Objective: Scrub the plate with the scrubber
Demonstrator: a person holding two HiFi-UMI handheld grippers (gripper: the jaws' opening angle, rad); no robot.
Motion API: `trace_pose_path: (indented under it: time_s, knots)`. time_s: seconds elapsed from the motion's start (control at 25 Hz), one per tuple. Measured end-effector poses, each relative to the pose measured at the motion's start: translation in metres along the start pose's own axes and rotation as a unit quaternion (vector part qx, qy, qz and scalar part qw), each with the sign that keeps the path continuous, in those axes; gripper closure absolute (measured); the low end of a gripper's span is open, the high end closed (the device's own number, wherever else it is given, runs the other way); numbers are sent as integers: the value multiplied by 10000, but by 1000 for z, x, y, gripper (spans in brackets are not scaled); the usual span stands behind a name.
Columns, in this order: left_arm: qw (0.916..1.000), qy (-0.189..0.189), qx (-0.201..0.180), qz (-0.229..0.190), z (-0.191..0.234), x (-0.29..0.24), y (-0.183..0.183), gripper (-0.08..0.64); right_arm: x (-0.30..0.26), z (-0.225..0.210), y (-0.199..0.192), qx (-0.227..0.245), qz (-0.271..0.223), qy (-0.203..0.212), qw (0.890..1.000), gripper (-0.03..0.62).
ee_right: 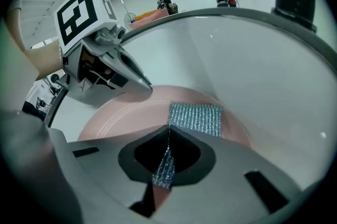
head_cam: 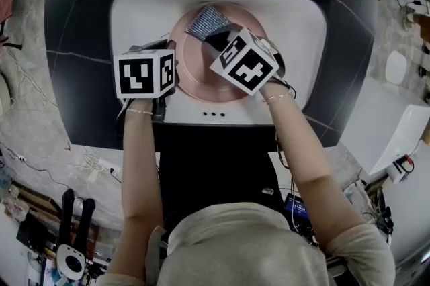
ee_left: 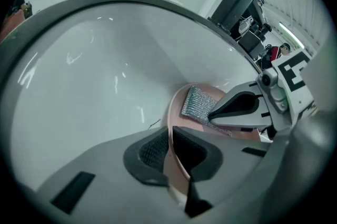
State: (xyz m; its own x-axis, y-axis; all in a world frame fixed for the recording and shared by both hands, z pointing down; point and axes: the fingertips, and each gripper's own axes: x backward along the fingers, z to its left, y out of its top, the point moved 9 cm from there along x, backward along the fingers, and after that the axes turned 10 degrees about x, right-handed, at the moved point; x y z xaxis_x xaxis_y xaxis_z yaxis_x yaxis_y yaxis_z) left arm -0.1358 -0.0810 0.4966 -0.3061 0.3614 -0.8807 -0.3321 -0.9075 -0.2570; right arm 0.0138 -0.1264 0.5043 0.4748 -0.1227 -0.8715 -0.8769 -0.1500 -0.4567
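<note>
Two grippers work inside one white sink (head_cam: 141,9), which holds only the pink plate (head_cam: 201,80).

Head view: the scrubber (head_cam: 207,21) lies on the plate just ahead of the right gripper (head_cam: 215,41) fingertips. The left gripper (head_cam: 172,71) meets the plate's left rim.

Left gripper view: fingers closed on the plate rim, steadying it.

Right gripper view: fingers clamped on the scrubber's near edge, with its pad flat on the plate beyond them.

Step in hand, as judged: scrubbing. Next move: sweep the pad across the plate face, pressed down.

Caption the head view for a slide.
Left gripper clamps the pink plate; right gripper holds a silver scrubber on it, in a white sink.
</note>
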Motion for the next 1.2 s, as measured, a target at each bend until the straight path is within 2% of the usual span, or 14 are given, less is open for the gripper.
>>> trace_pose_path:
  time_s: [0.4, 0.68, 0.92, 1.2]
  knots:
    - [9997, -206, 77, -49, -1, -1, 3, 520, 20, -10, -28, -259, 496, -181, 9983, 575]
    - [9998, -205, 15, -53, -4, -2, 4, 520, 30, 4, -36, -44, 562, -164, 9983, 577]
    - [9998, -176, 1, -42, -4, -2, 3, 520, 37, 24, -39, 183, 789, 157, 9966, 577]
    - [9999, -134, -36, -44, -5, -2, 3, 520, 39, 48, -36, 346, 723, 536, 9953, 577]
